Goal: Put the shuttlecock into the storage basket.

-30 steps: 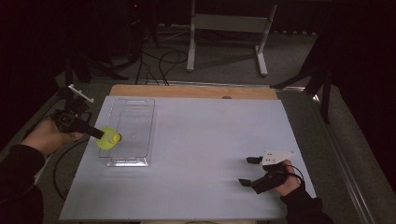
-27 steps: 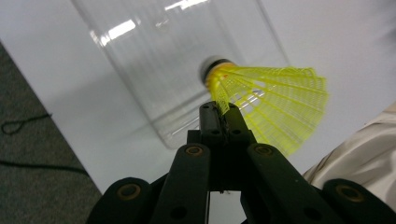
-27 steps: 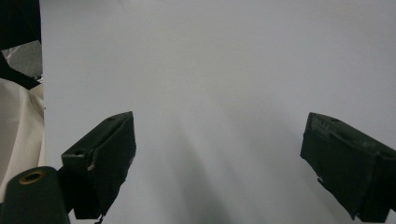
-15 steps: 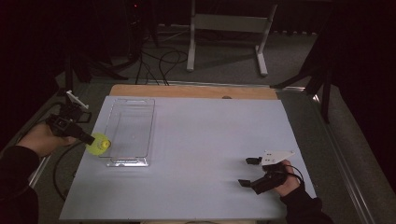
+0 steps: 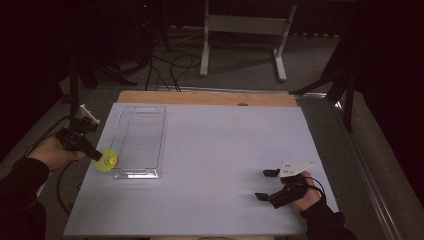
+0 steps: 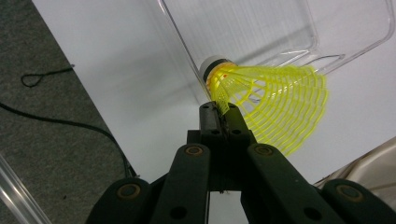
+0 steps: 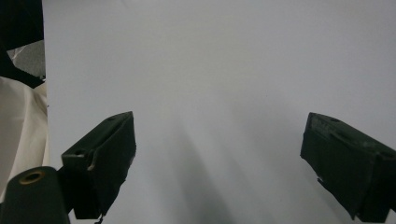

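White board covers the table (image 5: 210,165), with a strip of bare wood along its far edge and dark floor, loose cables and a metal stand beyond. Nearest the person, at the lower right, the right gripper (image 5: 266,184) rests on the board with its jaws spread wide and nothing between them; its own view looks along them onto blank white surface. At the left edge the left gripper (image 5: 98,155) is clamped on a yellow shuttlecock (image 5: 107,161), pinching the mesh skirt near where it narrows toward the white cork. The shuttlecock hangs just outside the near left corner of a clear plastic tray (image 5: 161,131), whether touching its wall or just apart I cannot tell. The tray lies farther back on the left half of the board and looks empty.

I judge the shuttlecock very light, its skirt springy and easily crushed; a gentle hold at the skirt's narrow end or the firm cork suits it best. No brand, label or writing can be read anywhere.
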`<state>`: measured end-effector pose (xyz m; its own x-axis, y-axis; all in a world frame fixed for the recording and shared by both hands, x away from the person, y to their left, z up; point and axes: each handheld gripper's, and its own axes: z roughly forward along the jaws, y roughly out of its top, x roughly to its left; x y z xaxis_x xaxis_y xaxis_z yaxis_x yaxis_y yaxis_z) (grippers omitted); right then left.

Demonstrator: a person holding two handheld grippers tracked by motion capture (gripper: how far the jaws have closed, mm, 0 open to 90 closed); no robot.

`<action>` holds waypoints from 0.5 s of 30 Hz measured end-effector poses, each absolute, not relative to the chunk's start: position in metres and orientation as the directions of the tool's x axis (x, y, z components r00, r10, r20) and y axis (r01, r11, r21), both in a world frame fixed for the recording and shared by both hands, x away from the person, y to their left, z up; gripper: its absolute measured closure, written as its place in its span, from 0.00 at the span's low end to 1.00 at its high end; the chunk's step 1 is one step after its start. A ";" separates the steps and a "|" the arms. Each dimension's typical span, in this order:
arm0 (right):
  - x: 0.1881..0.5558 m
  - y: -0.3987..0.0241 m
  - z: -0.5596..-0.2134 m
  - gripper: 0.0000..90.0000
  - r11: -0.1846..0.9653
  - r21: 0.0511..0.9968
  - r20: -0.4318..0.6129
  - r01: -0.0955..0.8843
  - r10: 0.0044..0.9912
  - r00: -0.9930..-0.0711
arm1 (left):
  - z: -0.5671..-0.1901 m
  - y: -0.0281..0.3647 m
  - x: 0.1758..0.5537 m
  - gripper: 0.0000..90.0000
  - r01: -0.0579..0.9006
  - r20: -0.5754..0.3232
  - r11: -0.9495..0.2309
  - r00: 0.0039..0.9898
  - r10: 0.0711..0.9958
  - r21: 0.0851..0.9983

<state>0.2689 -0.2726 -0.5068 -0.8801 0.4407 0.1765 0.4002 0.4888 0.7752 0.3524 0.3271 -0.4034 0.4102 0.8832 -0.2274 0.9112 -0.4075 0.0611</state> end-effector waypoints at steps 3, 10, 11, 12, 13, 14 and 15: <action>0.269 -0.272 -0.507 0.12 0.492 0.771 0.179 0.403 0.439 -0.880 | -0.408 0.326 0.353 1.00 0.910 -0.235 -0.410 0.411 0.881 0.055; 0.269 -0.273 -0.508 0.12 0.493 0.771 0.180 0.404 0.440 -0.880 | -0.414 0.325 0.355 0.99 0.911 -0.228 -0.408 0.410 0.883 0.059; 0.269 -0.273 -0.508 0.12 0.493 0.769 0.182 0.406 0.440 -0.879 | -0.416 0.325 0.355 0.98 0.909 -0.227 -0.412 0.415 0.881 0.064; 0.269 -0.273 -0.508 0.12 0.494 0.768 0.184 0.408 0.441 -0.879 | -0.416 0.325 0.355 0.92 0.909 -0.224 -0.412 0.416 0.881 0.068; 0.269 -0.272 -0.509 0.12 0.495 0.766 0.185 0.409 0.440 -0.879 | -0.416 0.324 0.356 0.80 0.909 -0.212 -0.410 0.416 0.885 0.073; 0.269 -0.272 -0.509 0.12 0.495 0.766 0.185 0.409 0.440 -0.879 | -0.416 0.323 0.356 0.80 0.908 -0.208 -0.411 0.419 0.884 0.080; 0.269 -0.272 -0.509 0.12 0.496 0.766 0.185 0.410 0.440 -0.879 | -0.414 0.321 0.356 0.63 0.907 -0.191 -0.406 0.420 0.887 0.107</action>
<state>0.2689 -0.2725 -0.5086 -0.8787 0.4399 0.1852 0.4097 0.4961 0.7655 0.3564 0.3210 -0.4135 0.4197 0.8874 -0.1907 0.9075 -0.4061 0.1074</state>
